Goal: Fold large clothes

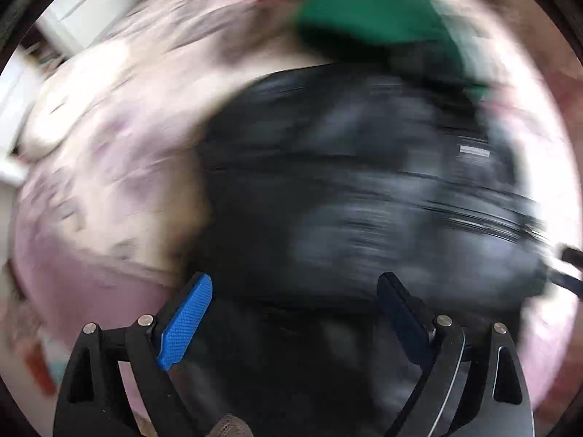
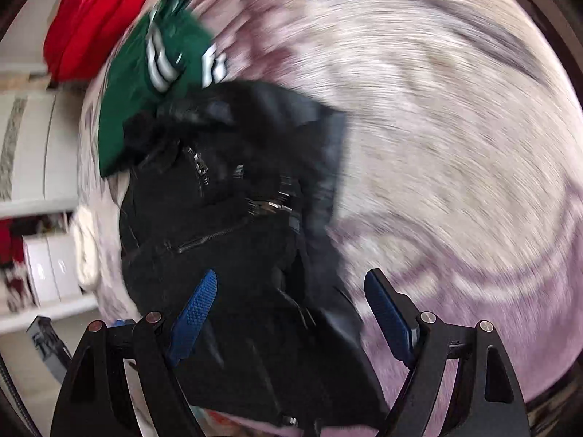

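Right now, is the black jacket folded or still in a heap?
Still in a heap: the black jacket lies crumpled on the bedspread, zips and flaps at odd angles, partly overlapping the green garment.

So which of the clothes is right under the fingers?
The black jacket, the one with zippers. It lies right below the open right gripper. The green top with white stripes and the red one are farther away.

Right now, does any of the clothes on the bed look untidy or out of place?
Yes. The black jacket lies crumpled, its zips twisted and one flap thrown outward, and its upper edge overlaps the green garment. A red garment sits bunched at the far edge of the bedspread. Both views are blurred, so finer damage cannot be judged.
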{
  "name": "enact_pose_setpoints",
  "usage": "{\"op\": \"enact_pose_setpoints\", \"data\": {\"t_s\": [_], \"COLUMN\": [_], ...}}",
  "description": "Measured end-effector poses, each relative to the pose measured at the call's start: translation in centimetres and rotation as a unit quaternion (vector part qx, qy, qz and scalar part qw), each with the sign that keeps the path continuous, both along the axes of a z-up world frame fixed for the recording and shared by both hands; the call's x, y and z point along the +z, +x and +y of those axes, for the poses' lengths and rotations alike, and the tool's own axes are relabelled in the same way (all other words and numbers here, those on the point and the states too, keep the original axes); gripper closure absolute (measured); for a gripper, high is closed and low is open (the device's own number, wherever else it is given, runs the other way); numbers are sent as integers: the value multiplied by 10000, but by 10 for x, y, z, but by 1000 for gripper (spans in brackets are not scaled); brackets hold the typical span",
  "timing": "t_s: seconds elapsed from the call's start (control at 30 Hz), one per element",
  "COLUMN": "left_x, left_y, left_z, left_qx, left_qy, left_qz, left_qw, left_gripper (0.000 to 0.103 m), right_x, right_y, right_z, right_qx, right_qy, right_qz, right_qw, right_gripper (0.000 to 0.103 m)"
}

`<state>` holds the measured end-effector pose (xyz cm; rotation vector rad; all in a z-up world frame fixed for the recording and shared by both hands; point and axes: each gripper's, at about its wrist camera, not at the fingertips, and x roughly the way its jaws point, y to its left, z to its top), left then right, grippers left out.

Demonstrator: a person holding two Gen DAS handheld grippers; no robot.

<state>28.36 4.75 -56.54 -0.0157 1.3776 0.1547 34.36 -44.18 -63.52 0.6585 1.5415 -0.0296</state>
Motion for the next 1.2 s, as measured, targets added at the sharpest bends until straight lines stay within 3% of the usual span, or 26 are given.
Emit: {"op": "enact_pose_setpoints", "data": {"t_s": [0.03, 0.07, 0.1, 0.13, 0.27, 0.4, 0.47, 0.57, 0.63, 0.67, 0.77, 0.87, 0.9, 0.93, 1.0, 1.03, 1.2], "left_x": [-11, -25, -33, -45, -64, -73, -60, -25, -17, -17, -40, -68, -74, -83, -82, -85, -83], "left_y": [4, 11, 15, 21, 32, 32, 23, -11, -35, -41, -49, -29, -23, -15, -6, 0, -2], "left_z": [11, 27, 38, 49, 54, 65, 73, 78, 77, 76, 73, 69, 69, 71, 80, 85, 103], "left_qx": [148, 302, 368, 484, 456, 530, 540, 286, 183, 162, 83, 164, 171, 174, 256, 301, 277], "left_qy": [177, 300, 290, 209, -22, -342, -305, 163, 329, 396, 549, 622, 714, 921, 916, 850, 429], "left_qz": [43, 81, 119, 165, 142, 166, 227, -32, -80, -61, 255, 475, 449, 435, 417, 408, 443], "left_qw": [9997, 9991, 9988, 9985, 9989, 9979, 9978, 9995, 9993, 9991, 9981, 9968, 9963, 9946, 9946, 9951, 9977], "left_gripper": [10, 10, 7, 7, 0, 0, 0, 0, 0, 0, 0, 0, 0, 0, 0, 0, 0], "right_x": [-9, -16, -18, -13, 11, -31, -25, 5, 18, 15, -19, -51, -54, -55, -54, -54, -69], "right_y": [7, 14, 19, 23, 27, 31, 34, 20, -3, -11, -36, -39, -37, -32, -22, -19, -33], "right_z": [8, 17, 25, 30, 41, 47, 44, 28, 23, 25, 47, 66, 69, 71, 64, 55, 29], "right_qx": [125, 266, 386, 418, 628, 904, 829, 606, 657, 770, 1507, 1625, 1524, 1390, 909, 513, -445], "right_qy": [-69, -189, -548, -653, -1185, -1395, -1243, -1005, -1133, -1179, -1191, -1080, -1136, -1268, -1269, -1168, -1016], "right_qz": [38, 63, 143, -35, -620, 0, 13, -50, -35, 52, 615, 726, 618, 458, 247, 195, 345], "right_qw": [9999, 9994, 9977, 9970, 9890, 9861, 9888, 9931, 9914, 9900, 9794, 9781, 9798, 9811, 9874, 9916, 9932], "right_gripper": [31, 53, 87, 93, 95, 93, 93, 78, 49, 46, 46, 46, 47, 54, 73, 73, 73]}}
